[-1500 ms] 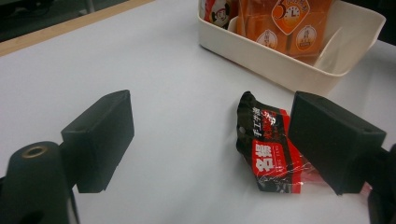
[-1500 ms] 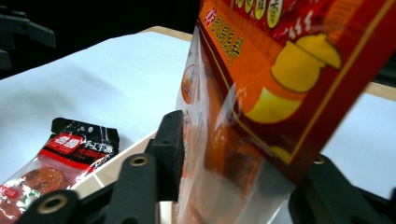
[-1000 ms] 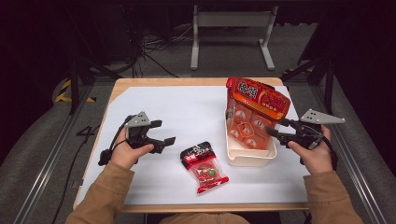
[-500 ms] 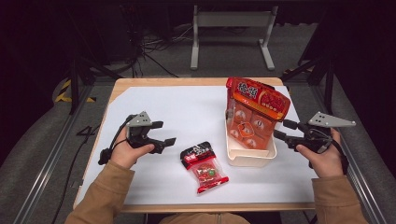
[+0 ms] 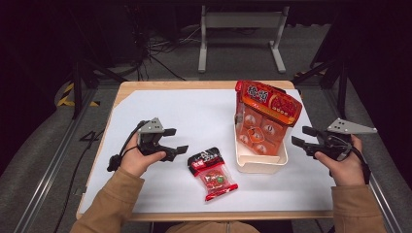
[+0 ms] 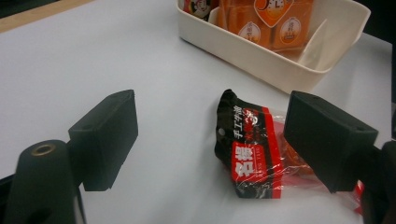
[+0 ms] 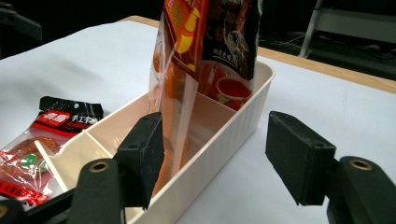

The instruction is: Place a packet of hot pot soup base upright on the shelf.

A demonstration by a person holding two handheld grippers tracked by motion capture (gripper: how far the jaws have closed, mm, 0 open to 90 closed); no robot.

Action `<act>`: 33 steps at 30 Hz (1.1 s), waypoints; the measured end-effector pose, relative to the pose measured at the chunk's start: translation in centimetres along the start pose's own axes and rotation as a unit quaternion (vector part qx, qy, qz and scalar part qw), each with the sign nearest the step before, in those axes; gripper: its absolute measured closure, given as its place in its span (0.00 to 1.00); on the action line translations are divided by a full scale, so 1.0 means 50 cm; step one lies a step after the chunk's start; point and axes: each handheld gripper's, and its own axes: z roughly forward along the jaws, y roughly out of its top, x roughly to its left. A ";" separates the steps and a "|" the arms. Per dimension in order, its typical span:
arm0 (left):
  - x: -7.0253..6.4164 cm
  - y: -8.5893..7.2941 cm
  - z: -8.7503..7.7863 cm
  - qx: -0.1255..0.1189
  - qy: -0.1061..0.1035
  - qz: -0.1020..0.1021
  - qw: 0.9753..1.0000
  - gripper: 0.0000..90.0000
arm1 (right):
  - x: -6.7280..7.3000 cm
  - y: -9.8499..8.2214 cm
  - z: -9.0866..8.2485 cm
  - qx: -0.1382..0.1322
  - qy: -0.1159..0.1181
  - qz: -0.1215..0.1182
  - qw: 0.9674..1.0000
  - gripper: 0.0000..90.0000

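Note:
A small red-and-black snack packet (image 5: 212, 173) lies flat on the white table cover, in front of my left gripper (image 5: 177, 141). In the left gripper view the packet (image 6: 250, 149) sits between the jaws and a little ahead of them, untouched. That gripper (image 6: 210, 121) is open, though its jaws have just been closing a little. A tall orange bag (image 5: 265, 119) stands tilted in a cream bin (image 5: 260, 165). My right gripper (image 5: 301, 136) hovers open just right of the bin, holding nothing. In its own view the bag (image 7: 201, 56) and the bin wall (image 7: 224, 135) stand close ahead.
The bin (image 6: 261, 56) has an inner divider (image 7: 60, 154), and the compartment nearest me holds nothing. A wooden table edge (image 5: 204, 85) frames the white cover. Dark floor, cables and a metal stand (image 5: 240, 29) lie beyond the table.
My right hand has drawn back to the right, away from the bin. The left hand stays in place beside the small packet.

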 end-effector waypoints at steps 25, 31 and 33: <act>-0.024 -0.052 0.106 0.068 -0.035 -0.025 0.997 0.29 | -0.007 -0.009 0.012 0.005 0.000 0.004 1.000 0.40; -0.023 -0.064 0.118 0.092 -0.047 -0.034 0.994 0.31 | -0.005 -0.010 0.019 0.011 0.001 0.001 1.000 0.40; -0.023 -0.068 0.121 0.097 -0.050 -0.037 0.993 0.32 | -0.005 -0.010 0.019 0.012 0.002 0.001 1.000 0.40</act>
